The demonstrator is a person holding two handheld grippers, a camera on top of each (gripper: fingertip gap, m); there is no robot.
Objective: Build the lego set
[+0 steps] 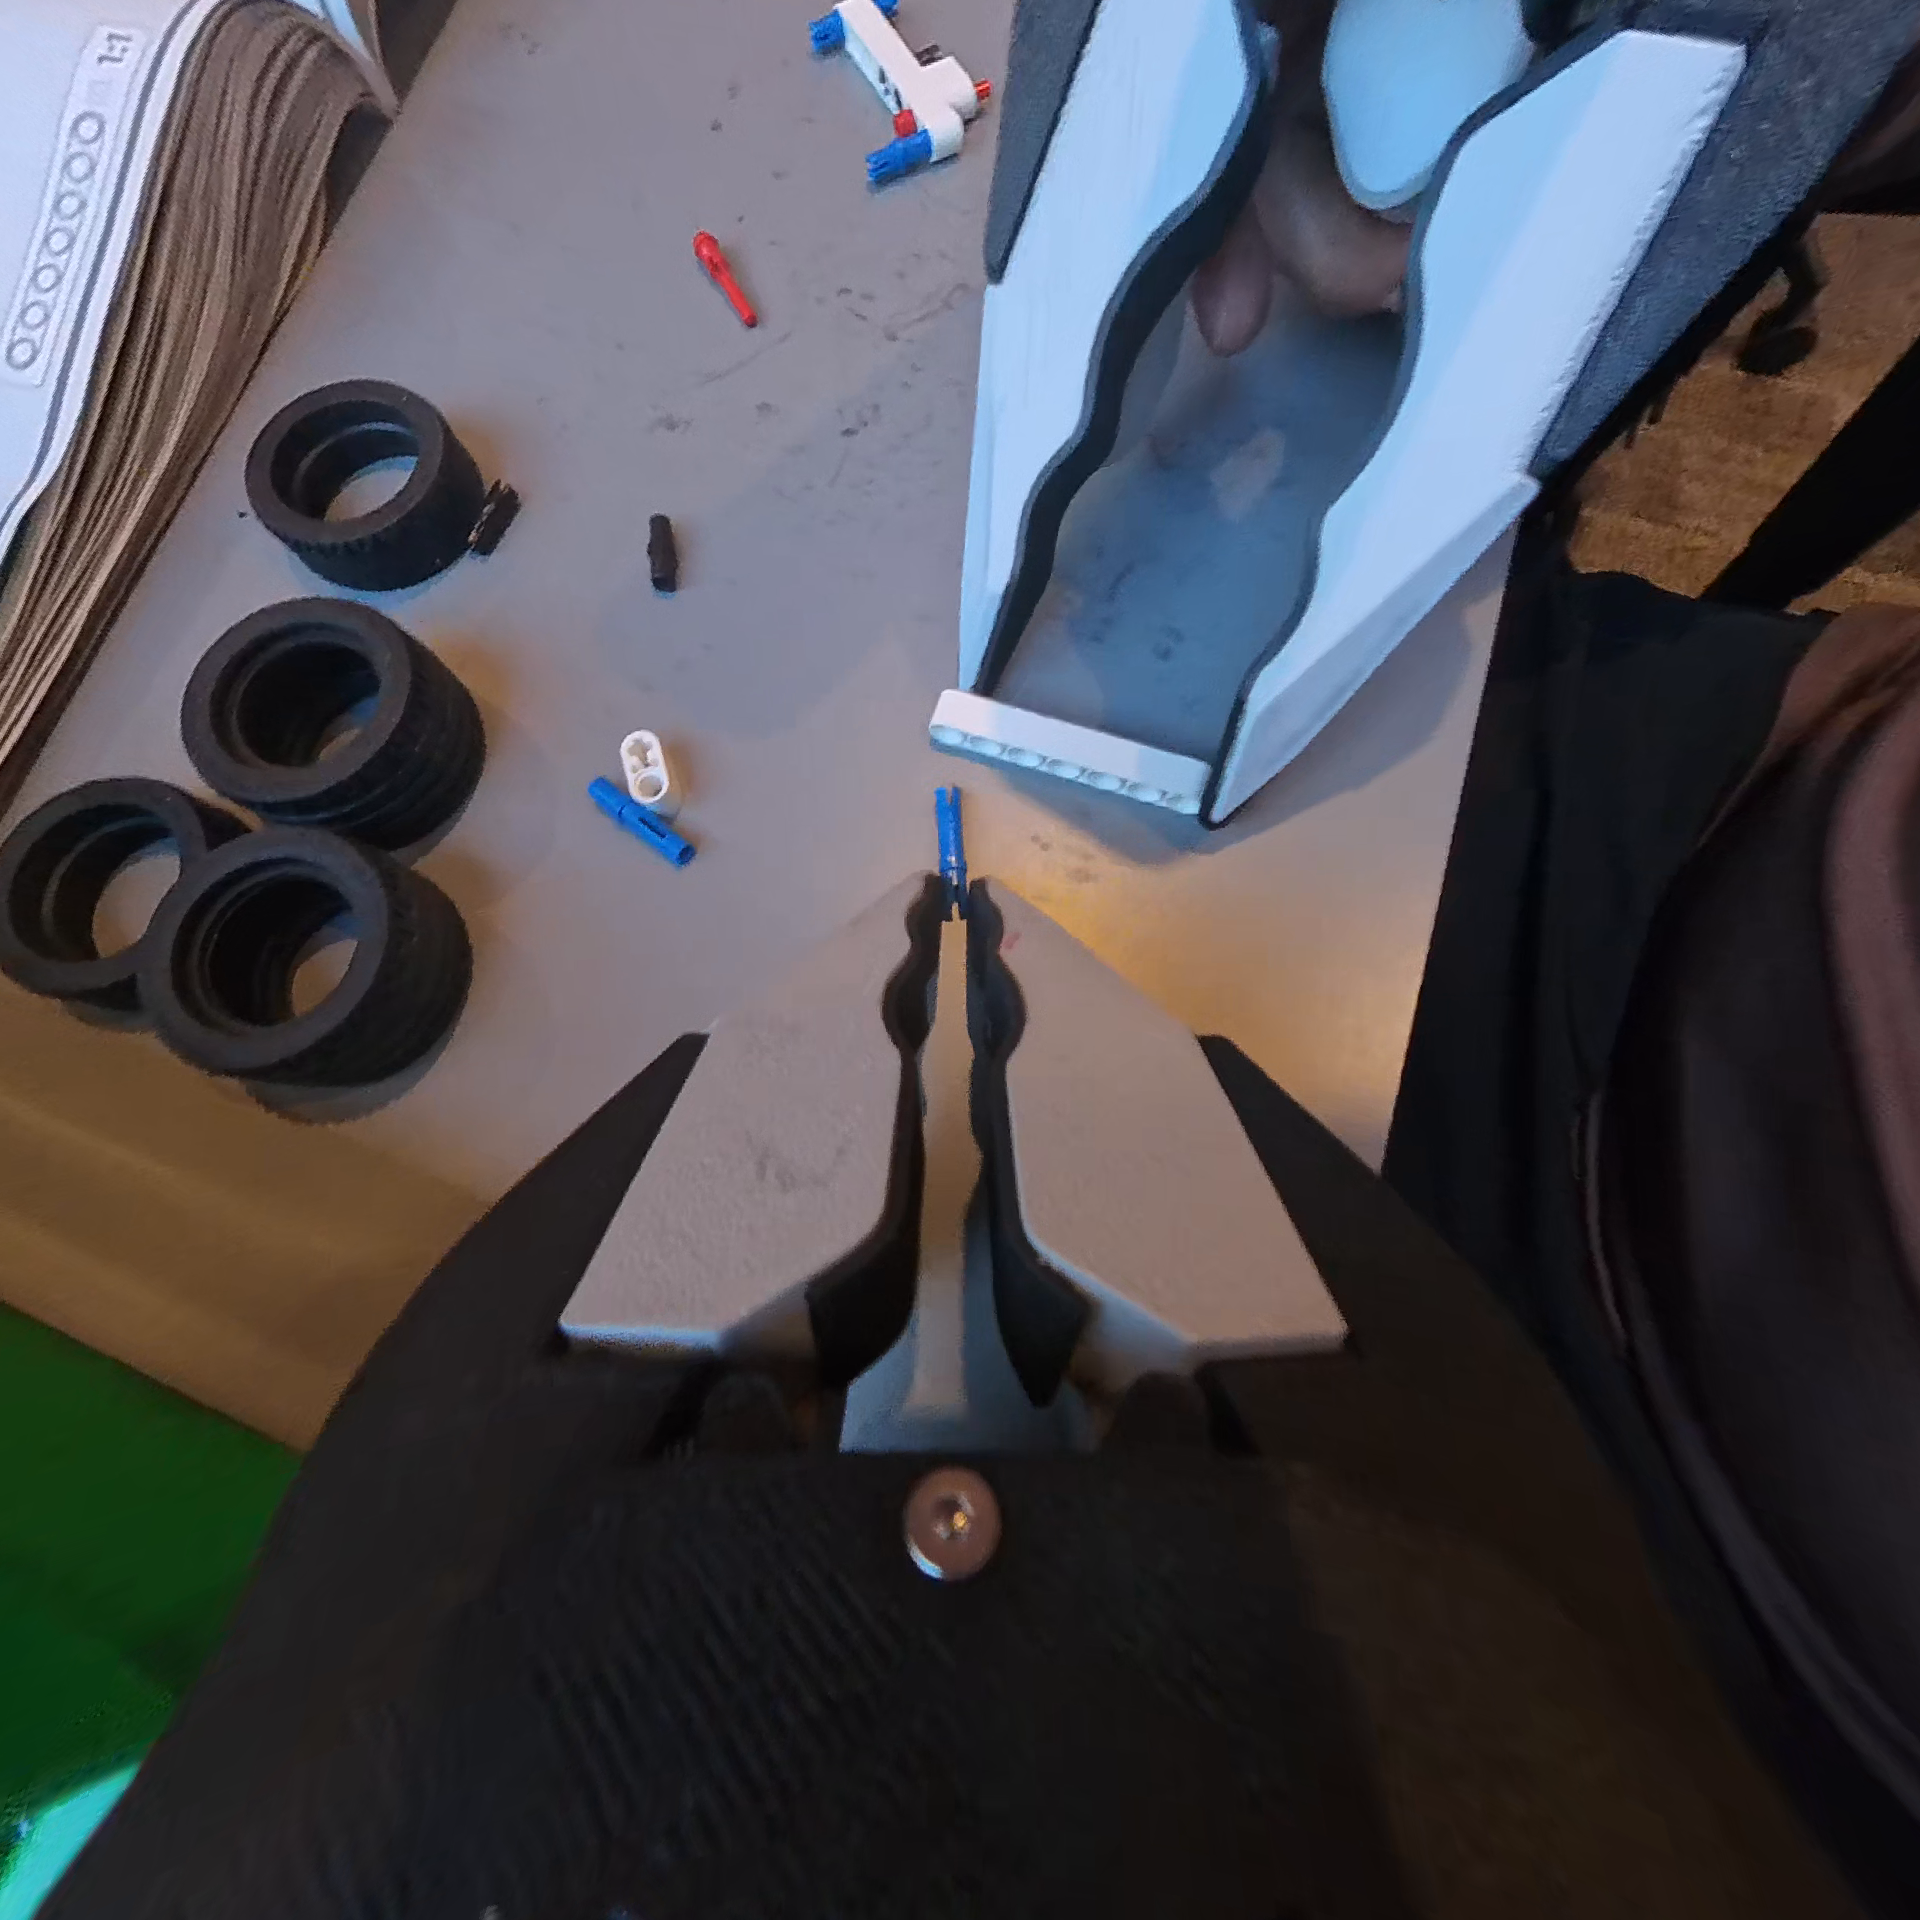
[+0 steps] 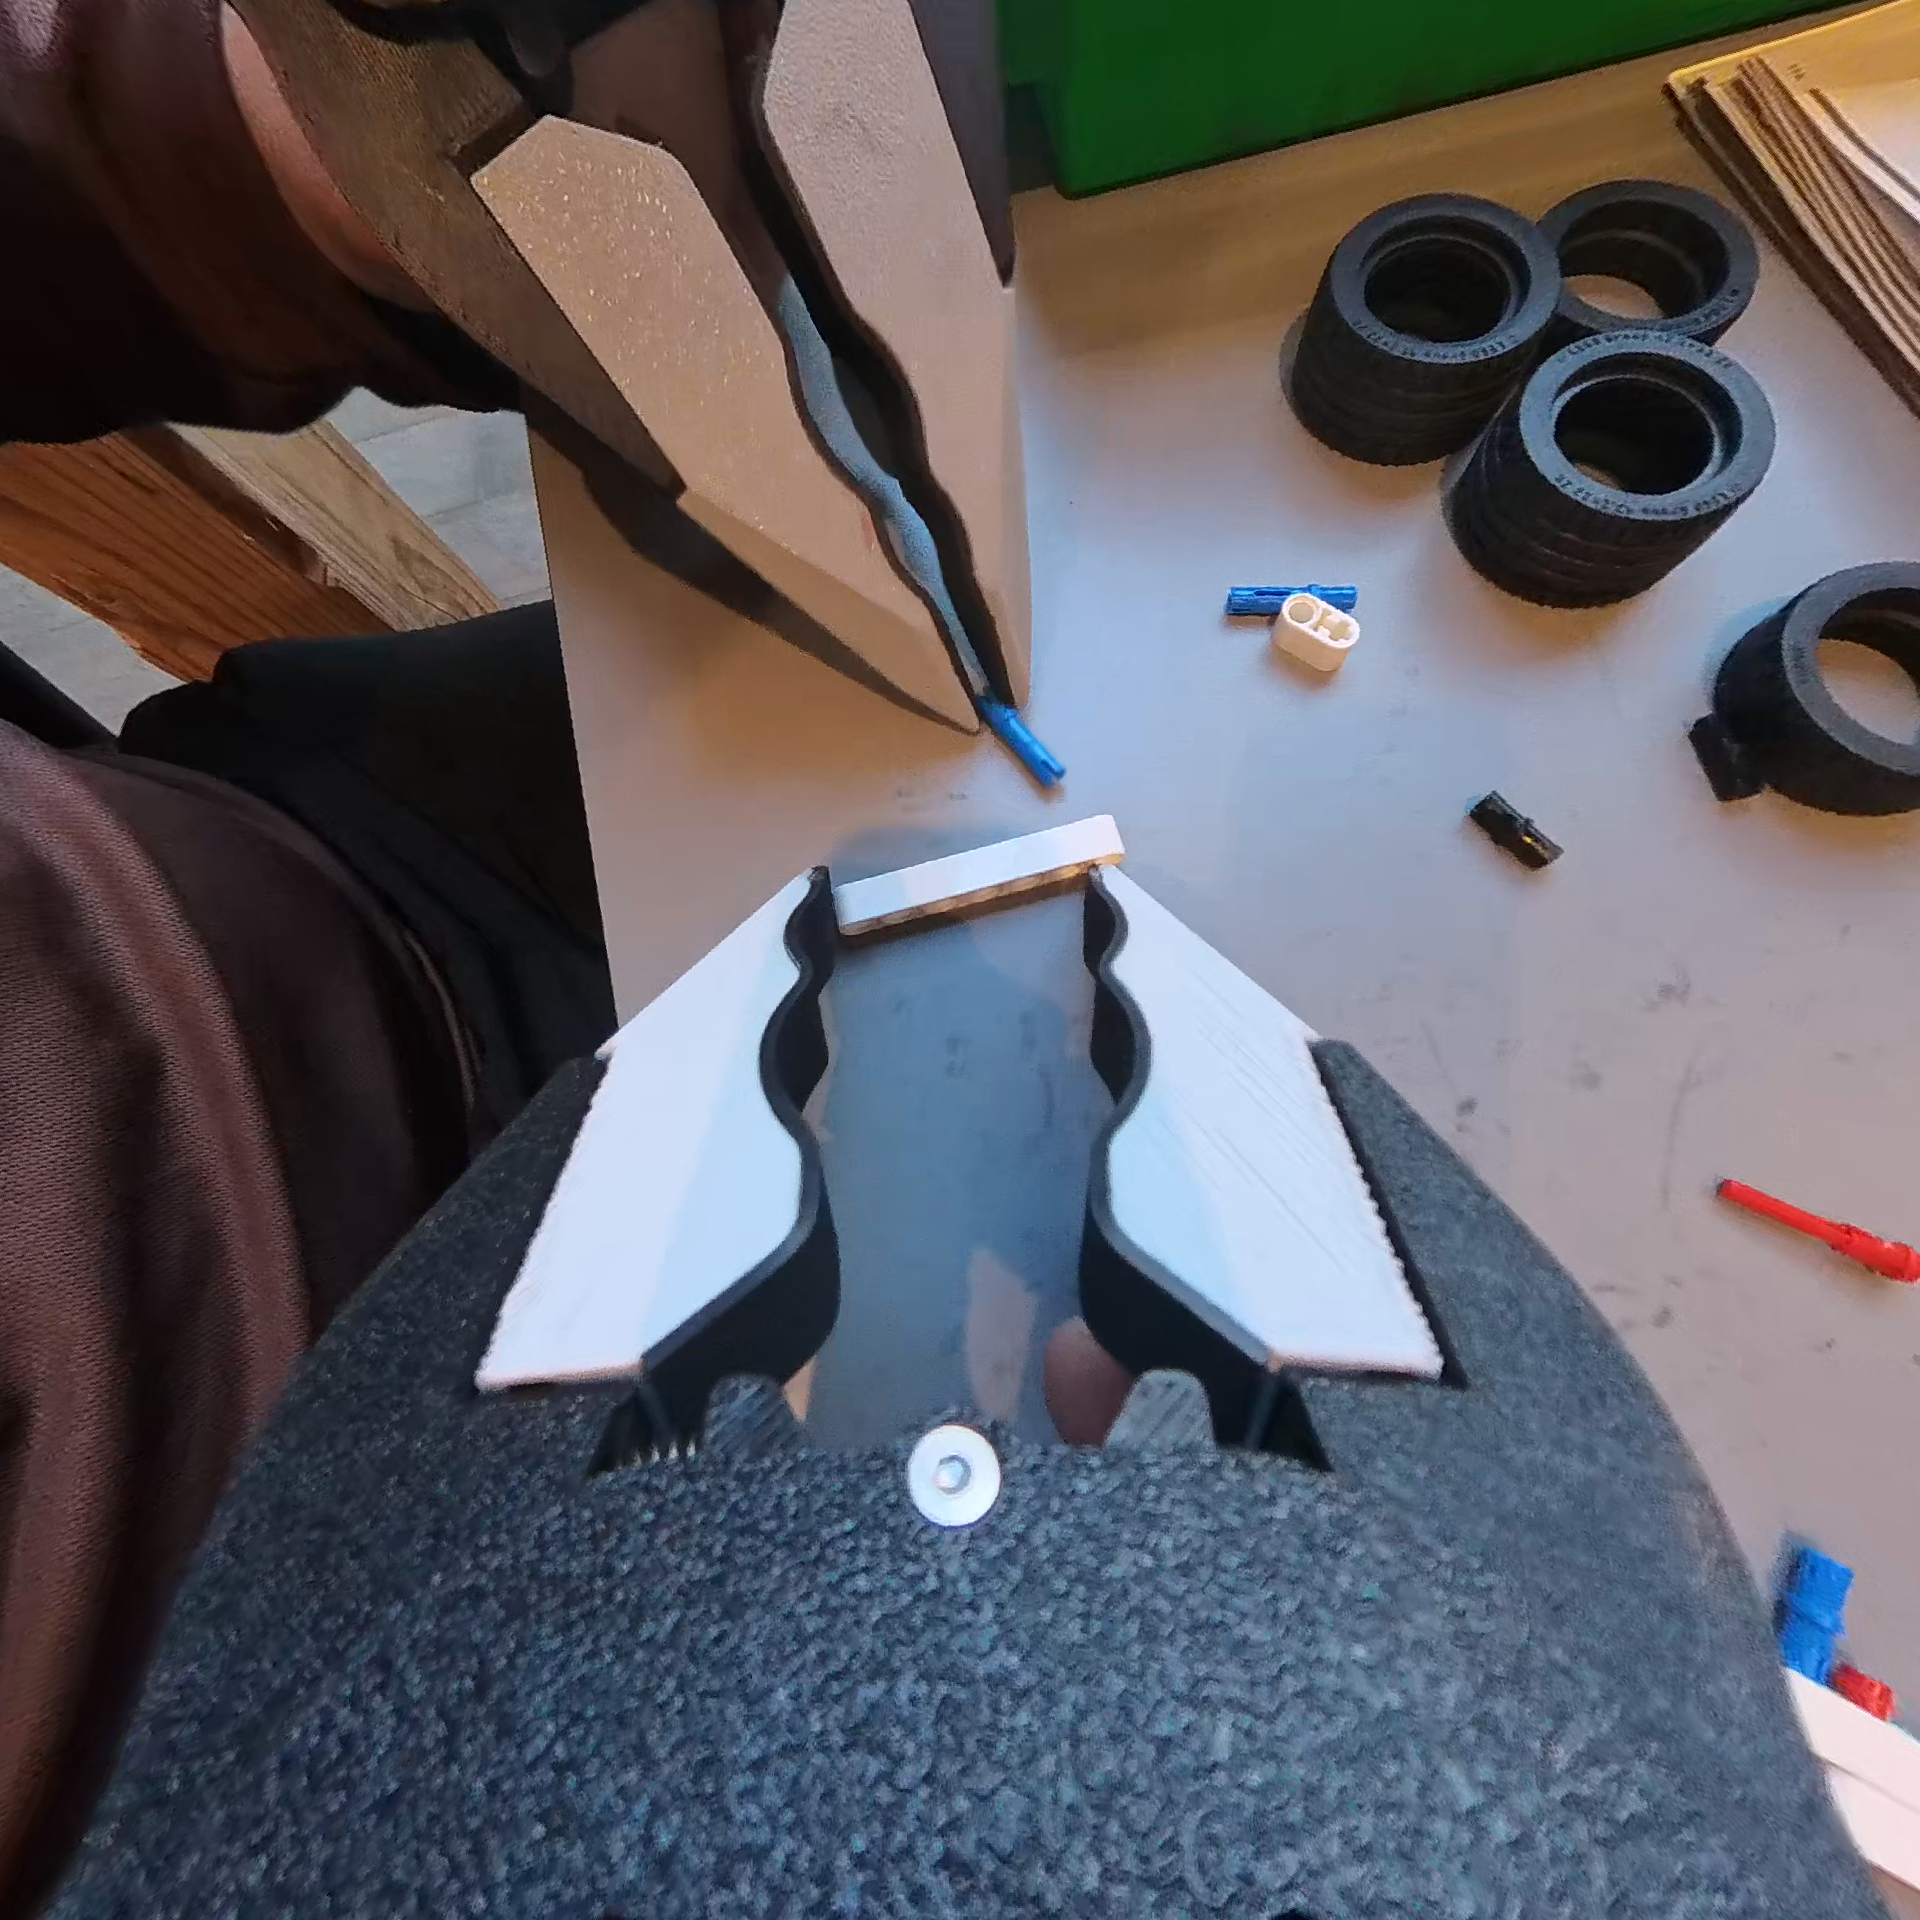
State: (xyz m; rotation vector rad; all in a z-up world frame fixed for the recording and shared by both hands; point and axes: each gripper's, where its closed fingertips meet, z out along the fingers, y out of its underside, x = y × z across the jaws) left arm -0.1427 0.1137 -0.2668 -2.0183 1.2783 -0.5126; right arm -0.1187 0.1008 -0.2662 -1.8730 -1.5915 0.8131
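**Mixed cool and warm light, wide-angle bend, soft edges**

Both views are moderately bright. The grey table (image 1: pixel 582 436) reads cool, while a warm orange glow falls near its edge beside the left gripper (image 1: pixel 957 902). The black tyres (image 2: pixel 1558 416) throw soft, short shadows. The right gripper (image 2: pixel 961 883) shades the table between its fingers. Straight lines bow toward the borders. Near housings and the dark sleeve (image 2: pixel 156 1143) look slightly blurred; centres stay sharp.
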